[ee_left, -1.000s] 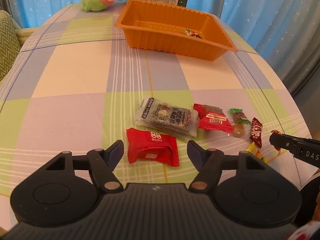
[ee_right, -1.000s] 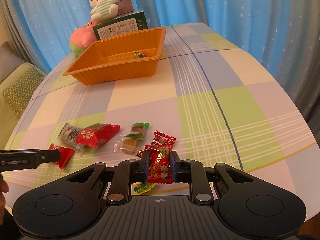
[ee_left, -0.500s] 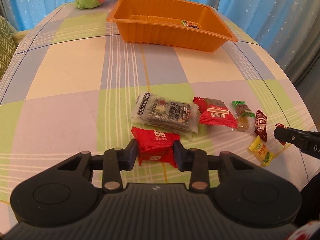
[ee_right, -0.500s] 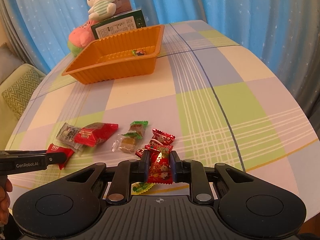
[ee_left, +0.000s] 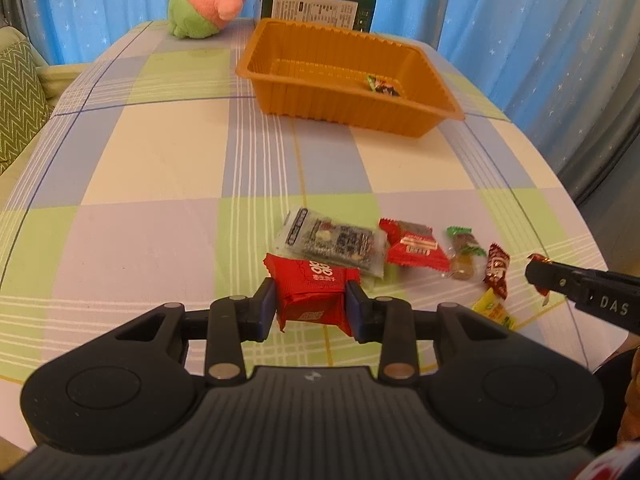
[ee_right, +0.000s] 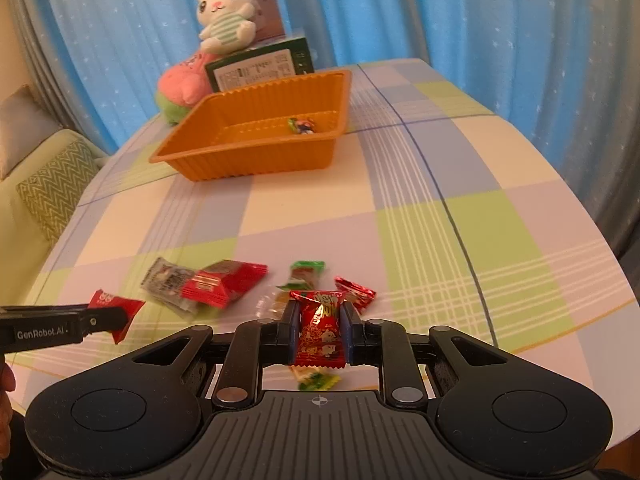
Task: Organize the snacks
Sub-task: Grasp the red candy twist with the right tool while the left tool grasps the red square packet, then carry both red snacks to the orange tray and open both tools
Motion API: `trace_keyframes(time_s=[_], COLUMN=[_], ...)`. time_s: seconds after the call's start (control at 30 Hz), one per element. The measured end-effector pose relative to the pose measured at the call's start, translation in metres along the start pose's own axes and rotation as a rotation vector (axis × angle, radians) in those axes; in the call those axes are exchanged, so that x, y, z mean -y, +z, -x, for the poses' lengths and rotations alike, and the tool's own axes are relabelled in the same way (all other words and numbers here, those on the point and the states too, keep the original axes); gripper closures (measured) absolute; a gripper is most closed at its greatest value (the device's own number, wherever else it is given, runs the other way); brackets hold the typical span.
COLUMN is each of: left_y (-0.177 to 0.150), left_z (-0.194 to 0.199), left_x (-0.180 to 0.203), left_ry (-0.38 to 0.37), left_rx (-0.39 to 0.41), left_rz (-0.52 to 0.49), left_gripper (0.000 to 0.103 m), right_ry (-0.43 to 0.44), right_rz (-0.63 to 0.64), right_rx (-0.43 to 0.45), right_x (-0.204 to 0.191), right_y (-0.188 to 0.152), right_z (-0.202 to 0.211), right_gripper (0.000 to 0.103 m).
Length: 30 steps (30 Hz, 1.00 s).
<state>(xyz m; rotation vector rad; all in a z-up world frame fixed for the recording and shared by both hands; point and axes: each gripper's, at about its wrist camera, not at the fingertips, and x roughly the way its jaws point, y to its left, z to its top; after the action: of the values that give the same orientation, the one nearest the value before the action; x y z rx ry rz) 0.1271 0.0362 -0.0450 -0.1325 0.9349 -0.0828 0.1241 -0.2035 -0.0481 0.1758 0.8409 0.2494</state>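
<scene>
My left gripper [ee_left: 311,304] is shut on a red square snack packet [ee_left: 312,292] and holds it just above the table. My right gripper [ee_right: 319,330] is shut on a red foil candy [ee_right: 320,332] and holds it above the table. The orange tray [ee_left: 344,100] stands at the far side with one small candy [ee_left: 382,85] inside; it also shows in the right wrist view [ee_right: 256,160]. On the cloth lie a clear dark-print packet [ee_left: 332,242], a red packet [ee_left: 416,246], a green-topped candy [ee_left: 464,252], a dark red candy [ee_left: 496,270] and a yellow candy [ee_left: 494,312].
A pink and green plush [ee_left: 208,4] and a green box [ee_left: 316,8] stand behind the tray. A white bunny plush [ee_right: 226,12] sits on the box. A green sofa cushion [ee_left: 16,92] lies left of the table. Blue curtains hang behind.
My left gripper closed on the red square packet and lifted it off the table. My right gripper has risen slightly, still holding the red foil candy.
</scene>
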Motion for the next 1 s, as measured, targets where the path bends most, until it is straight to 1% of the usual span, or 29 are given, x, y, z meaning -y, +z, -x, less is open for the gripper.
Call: trace_keyframes(time_s=[0.3, 0.67, 0.87, 1.0], left_y=[0.012, 0.027, 0.045, 0.063], left_z=[0.021, 0.033, 0.032, 0.028], left_x=[0.009, 0.013, 0.014, 0.016], left_ry=[-0.014, -0.028, -0.039, -0.047], left_rx=[0.043, 0.07, 0.085, 0.096], left_rz=[-0.011, -0.014, -0.011, -0.013], left_gripper=[0.07, 0.07, 0.07, 0.07], right_ry=[0.013, 0.014, 0.014, 0.018], right_rz=[0.03, 0.06, 0.076, 0.086], right_rx=[0.007, 0.001, 0.012, 0.026], right_x=[-0.013, -0.019, -0.02, -0.02], right_y=[0.009, 0.02, 0.039, 0.057], right_z=[0.009, 0.014, 0.011, 0.007], right_gripper=[0.082, 0.082, 0.082, 0.082])
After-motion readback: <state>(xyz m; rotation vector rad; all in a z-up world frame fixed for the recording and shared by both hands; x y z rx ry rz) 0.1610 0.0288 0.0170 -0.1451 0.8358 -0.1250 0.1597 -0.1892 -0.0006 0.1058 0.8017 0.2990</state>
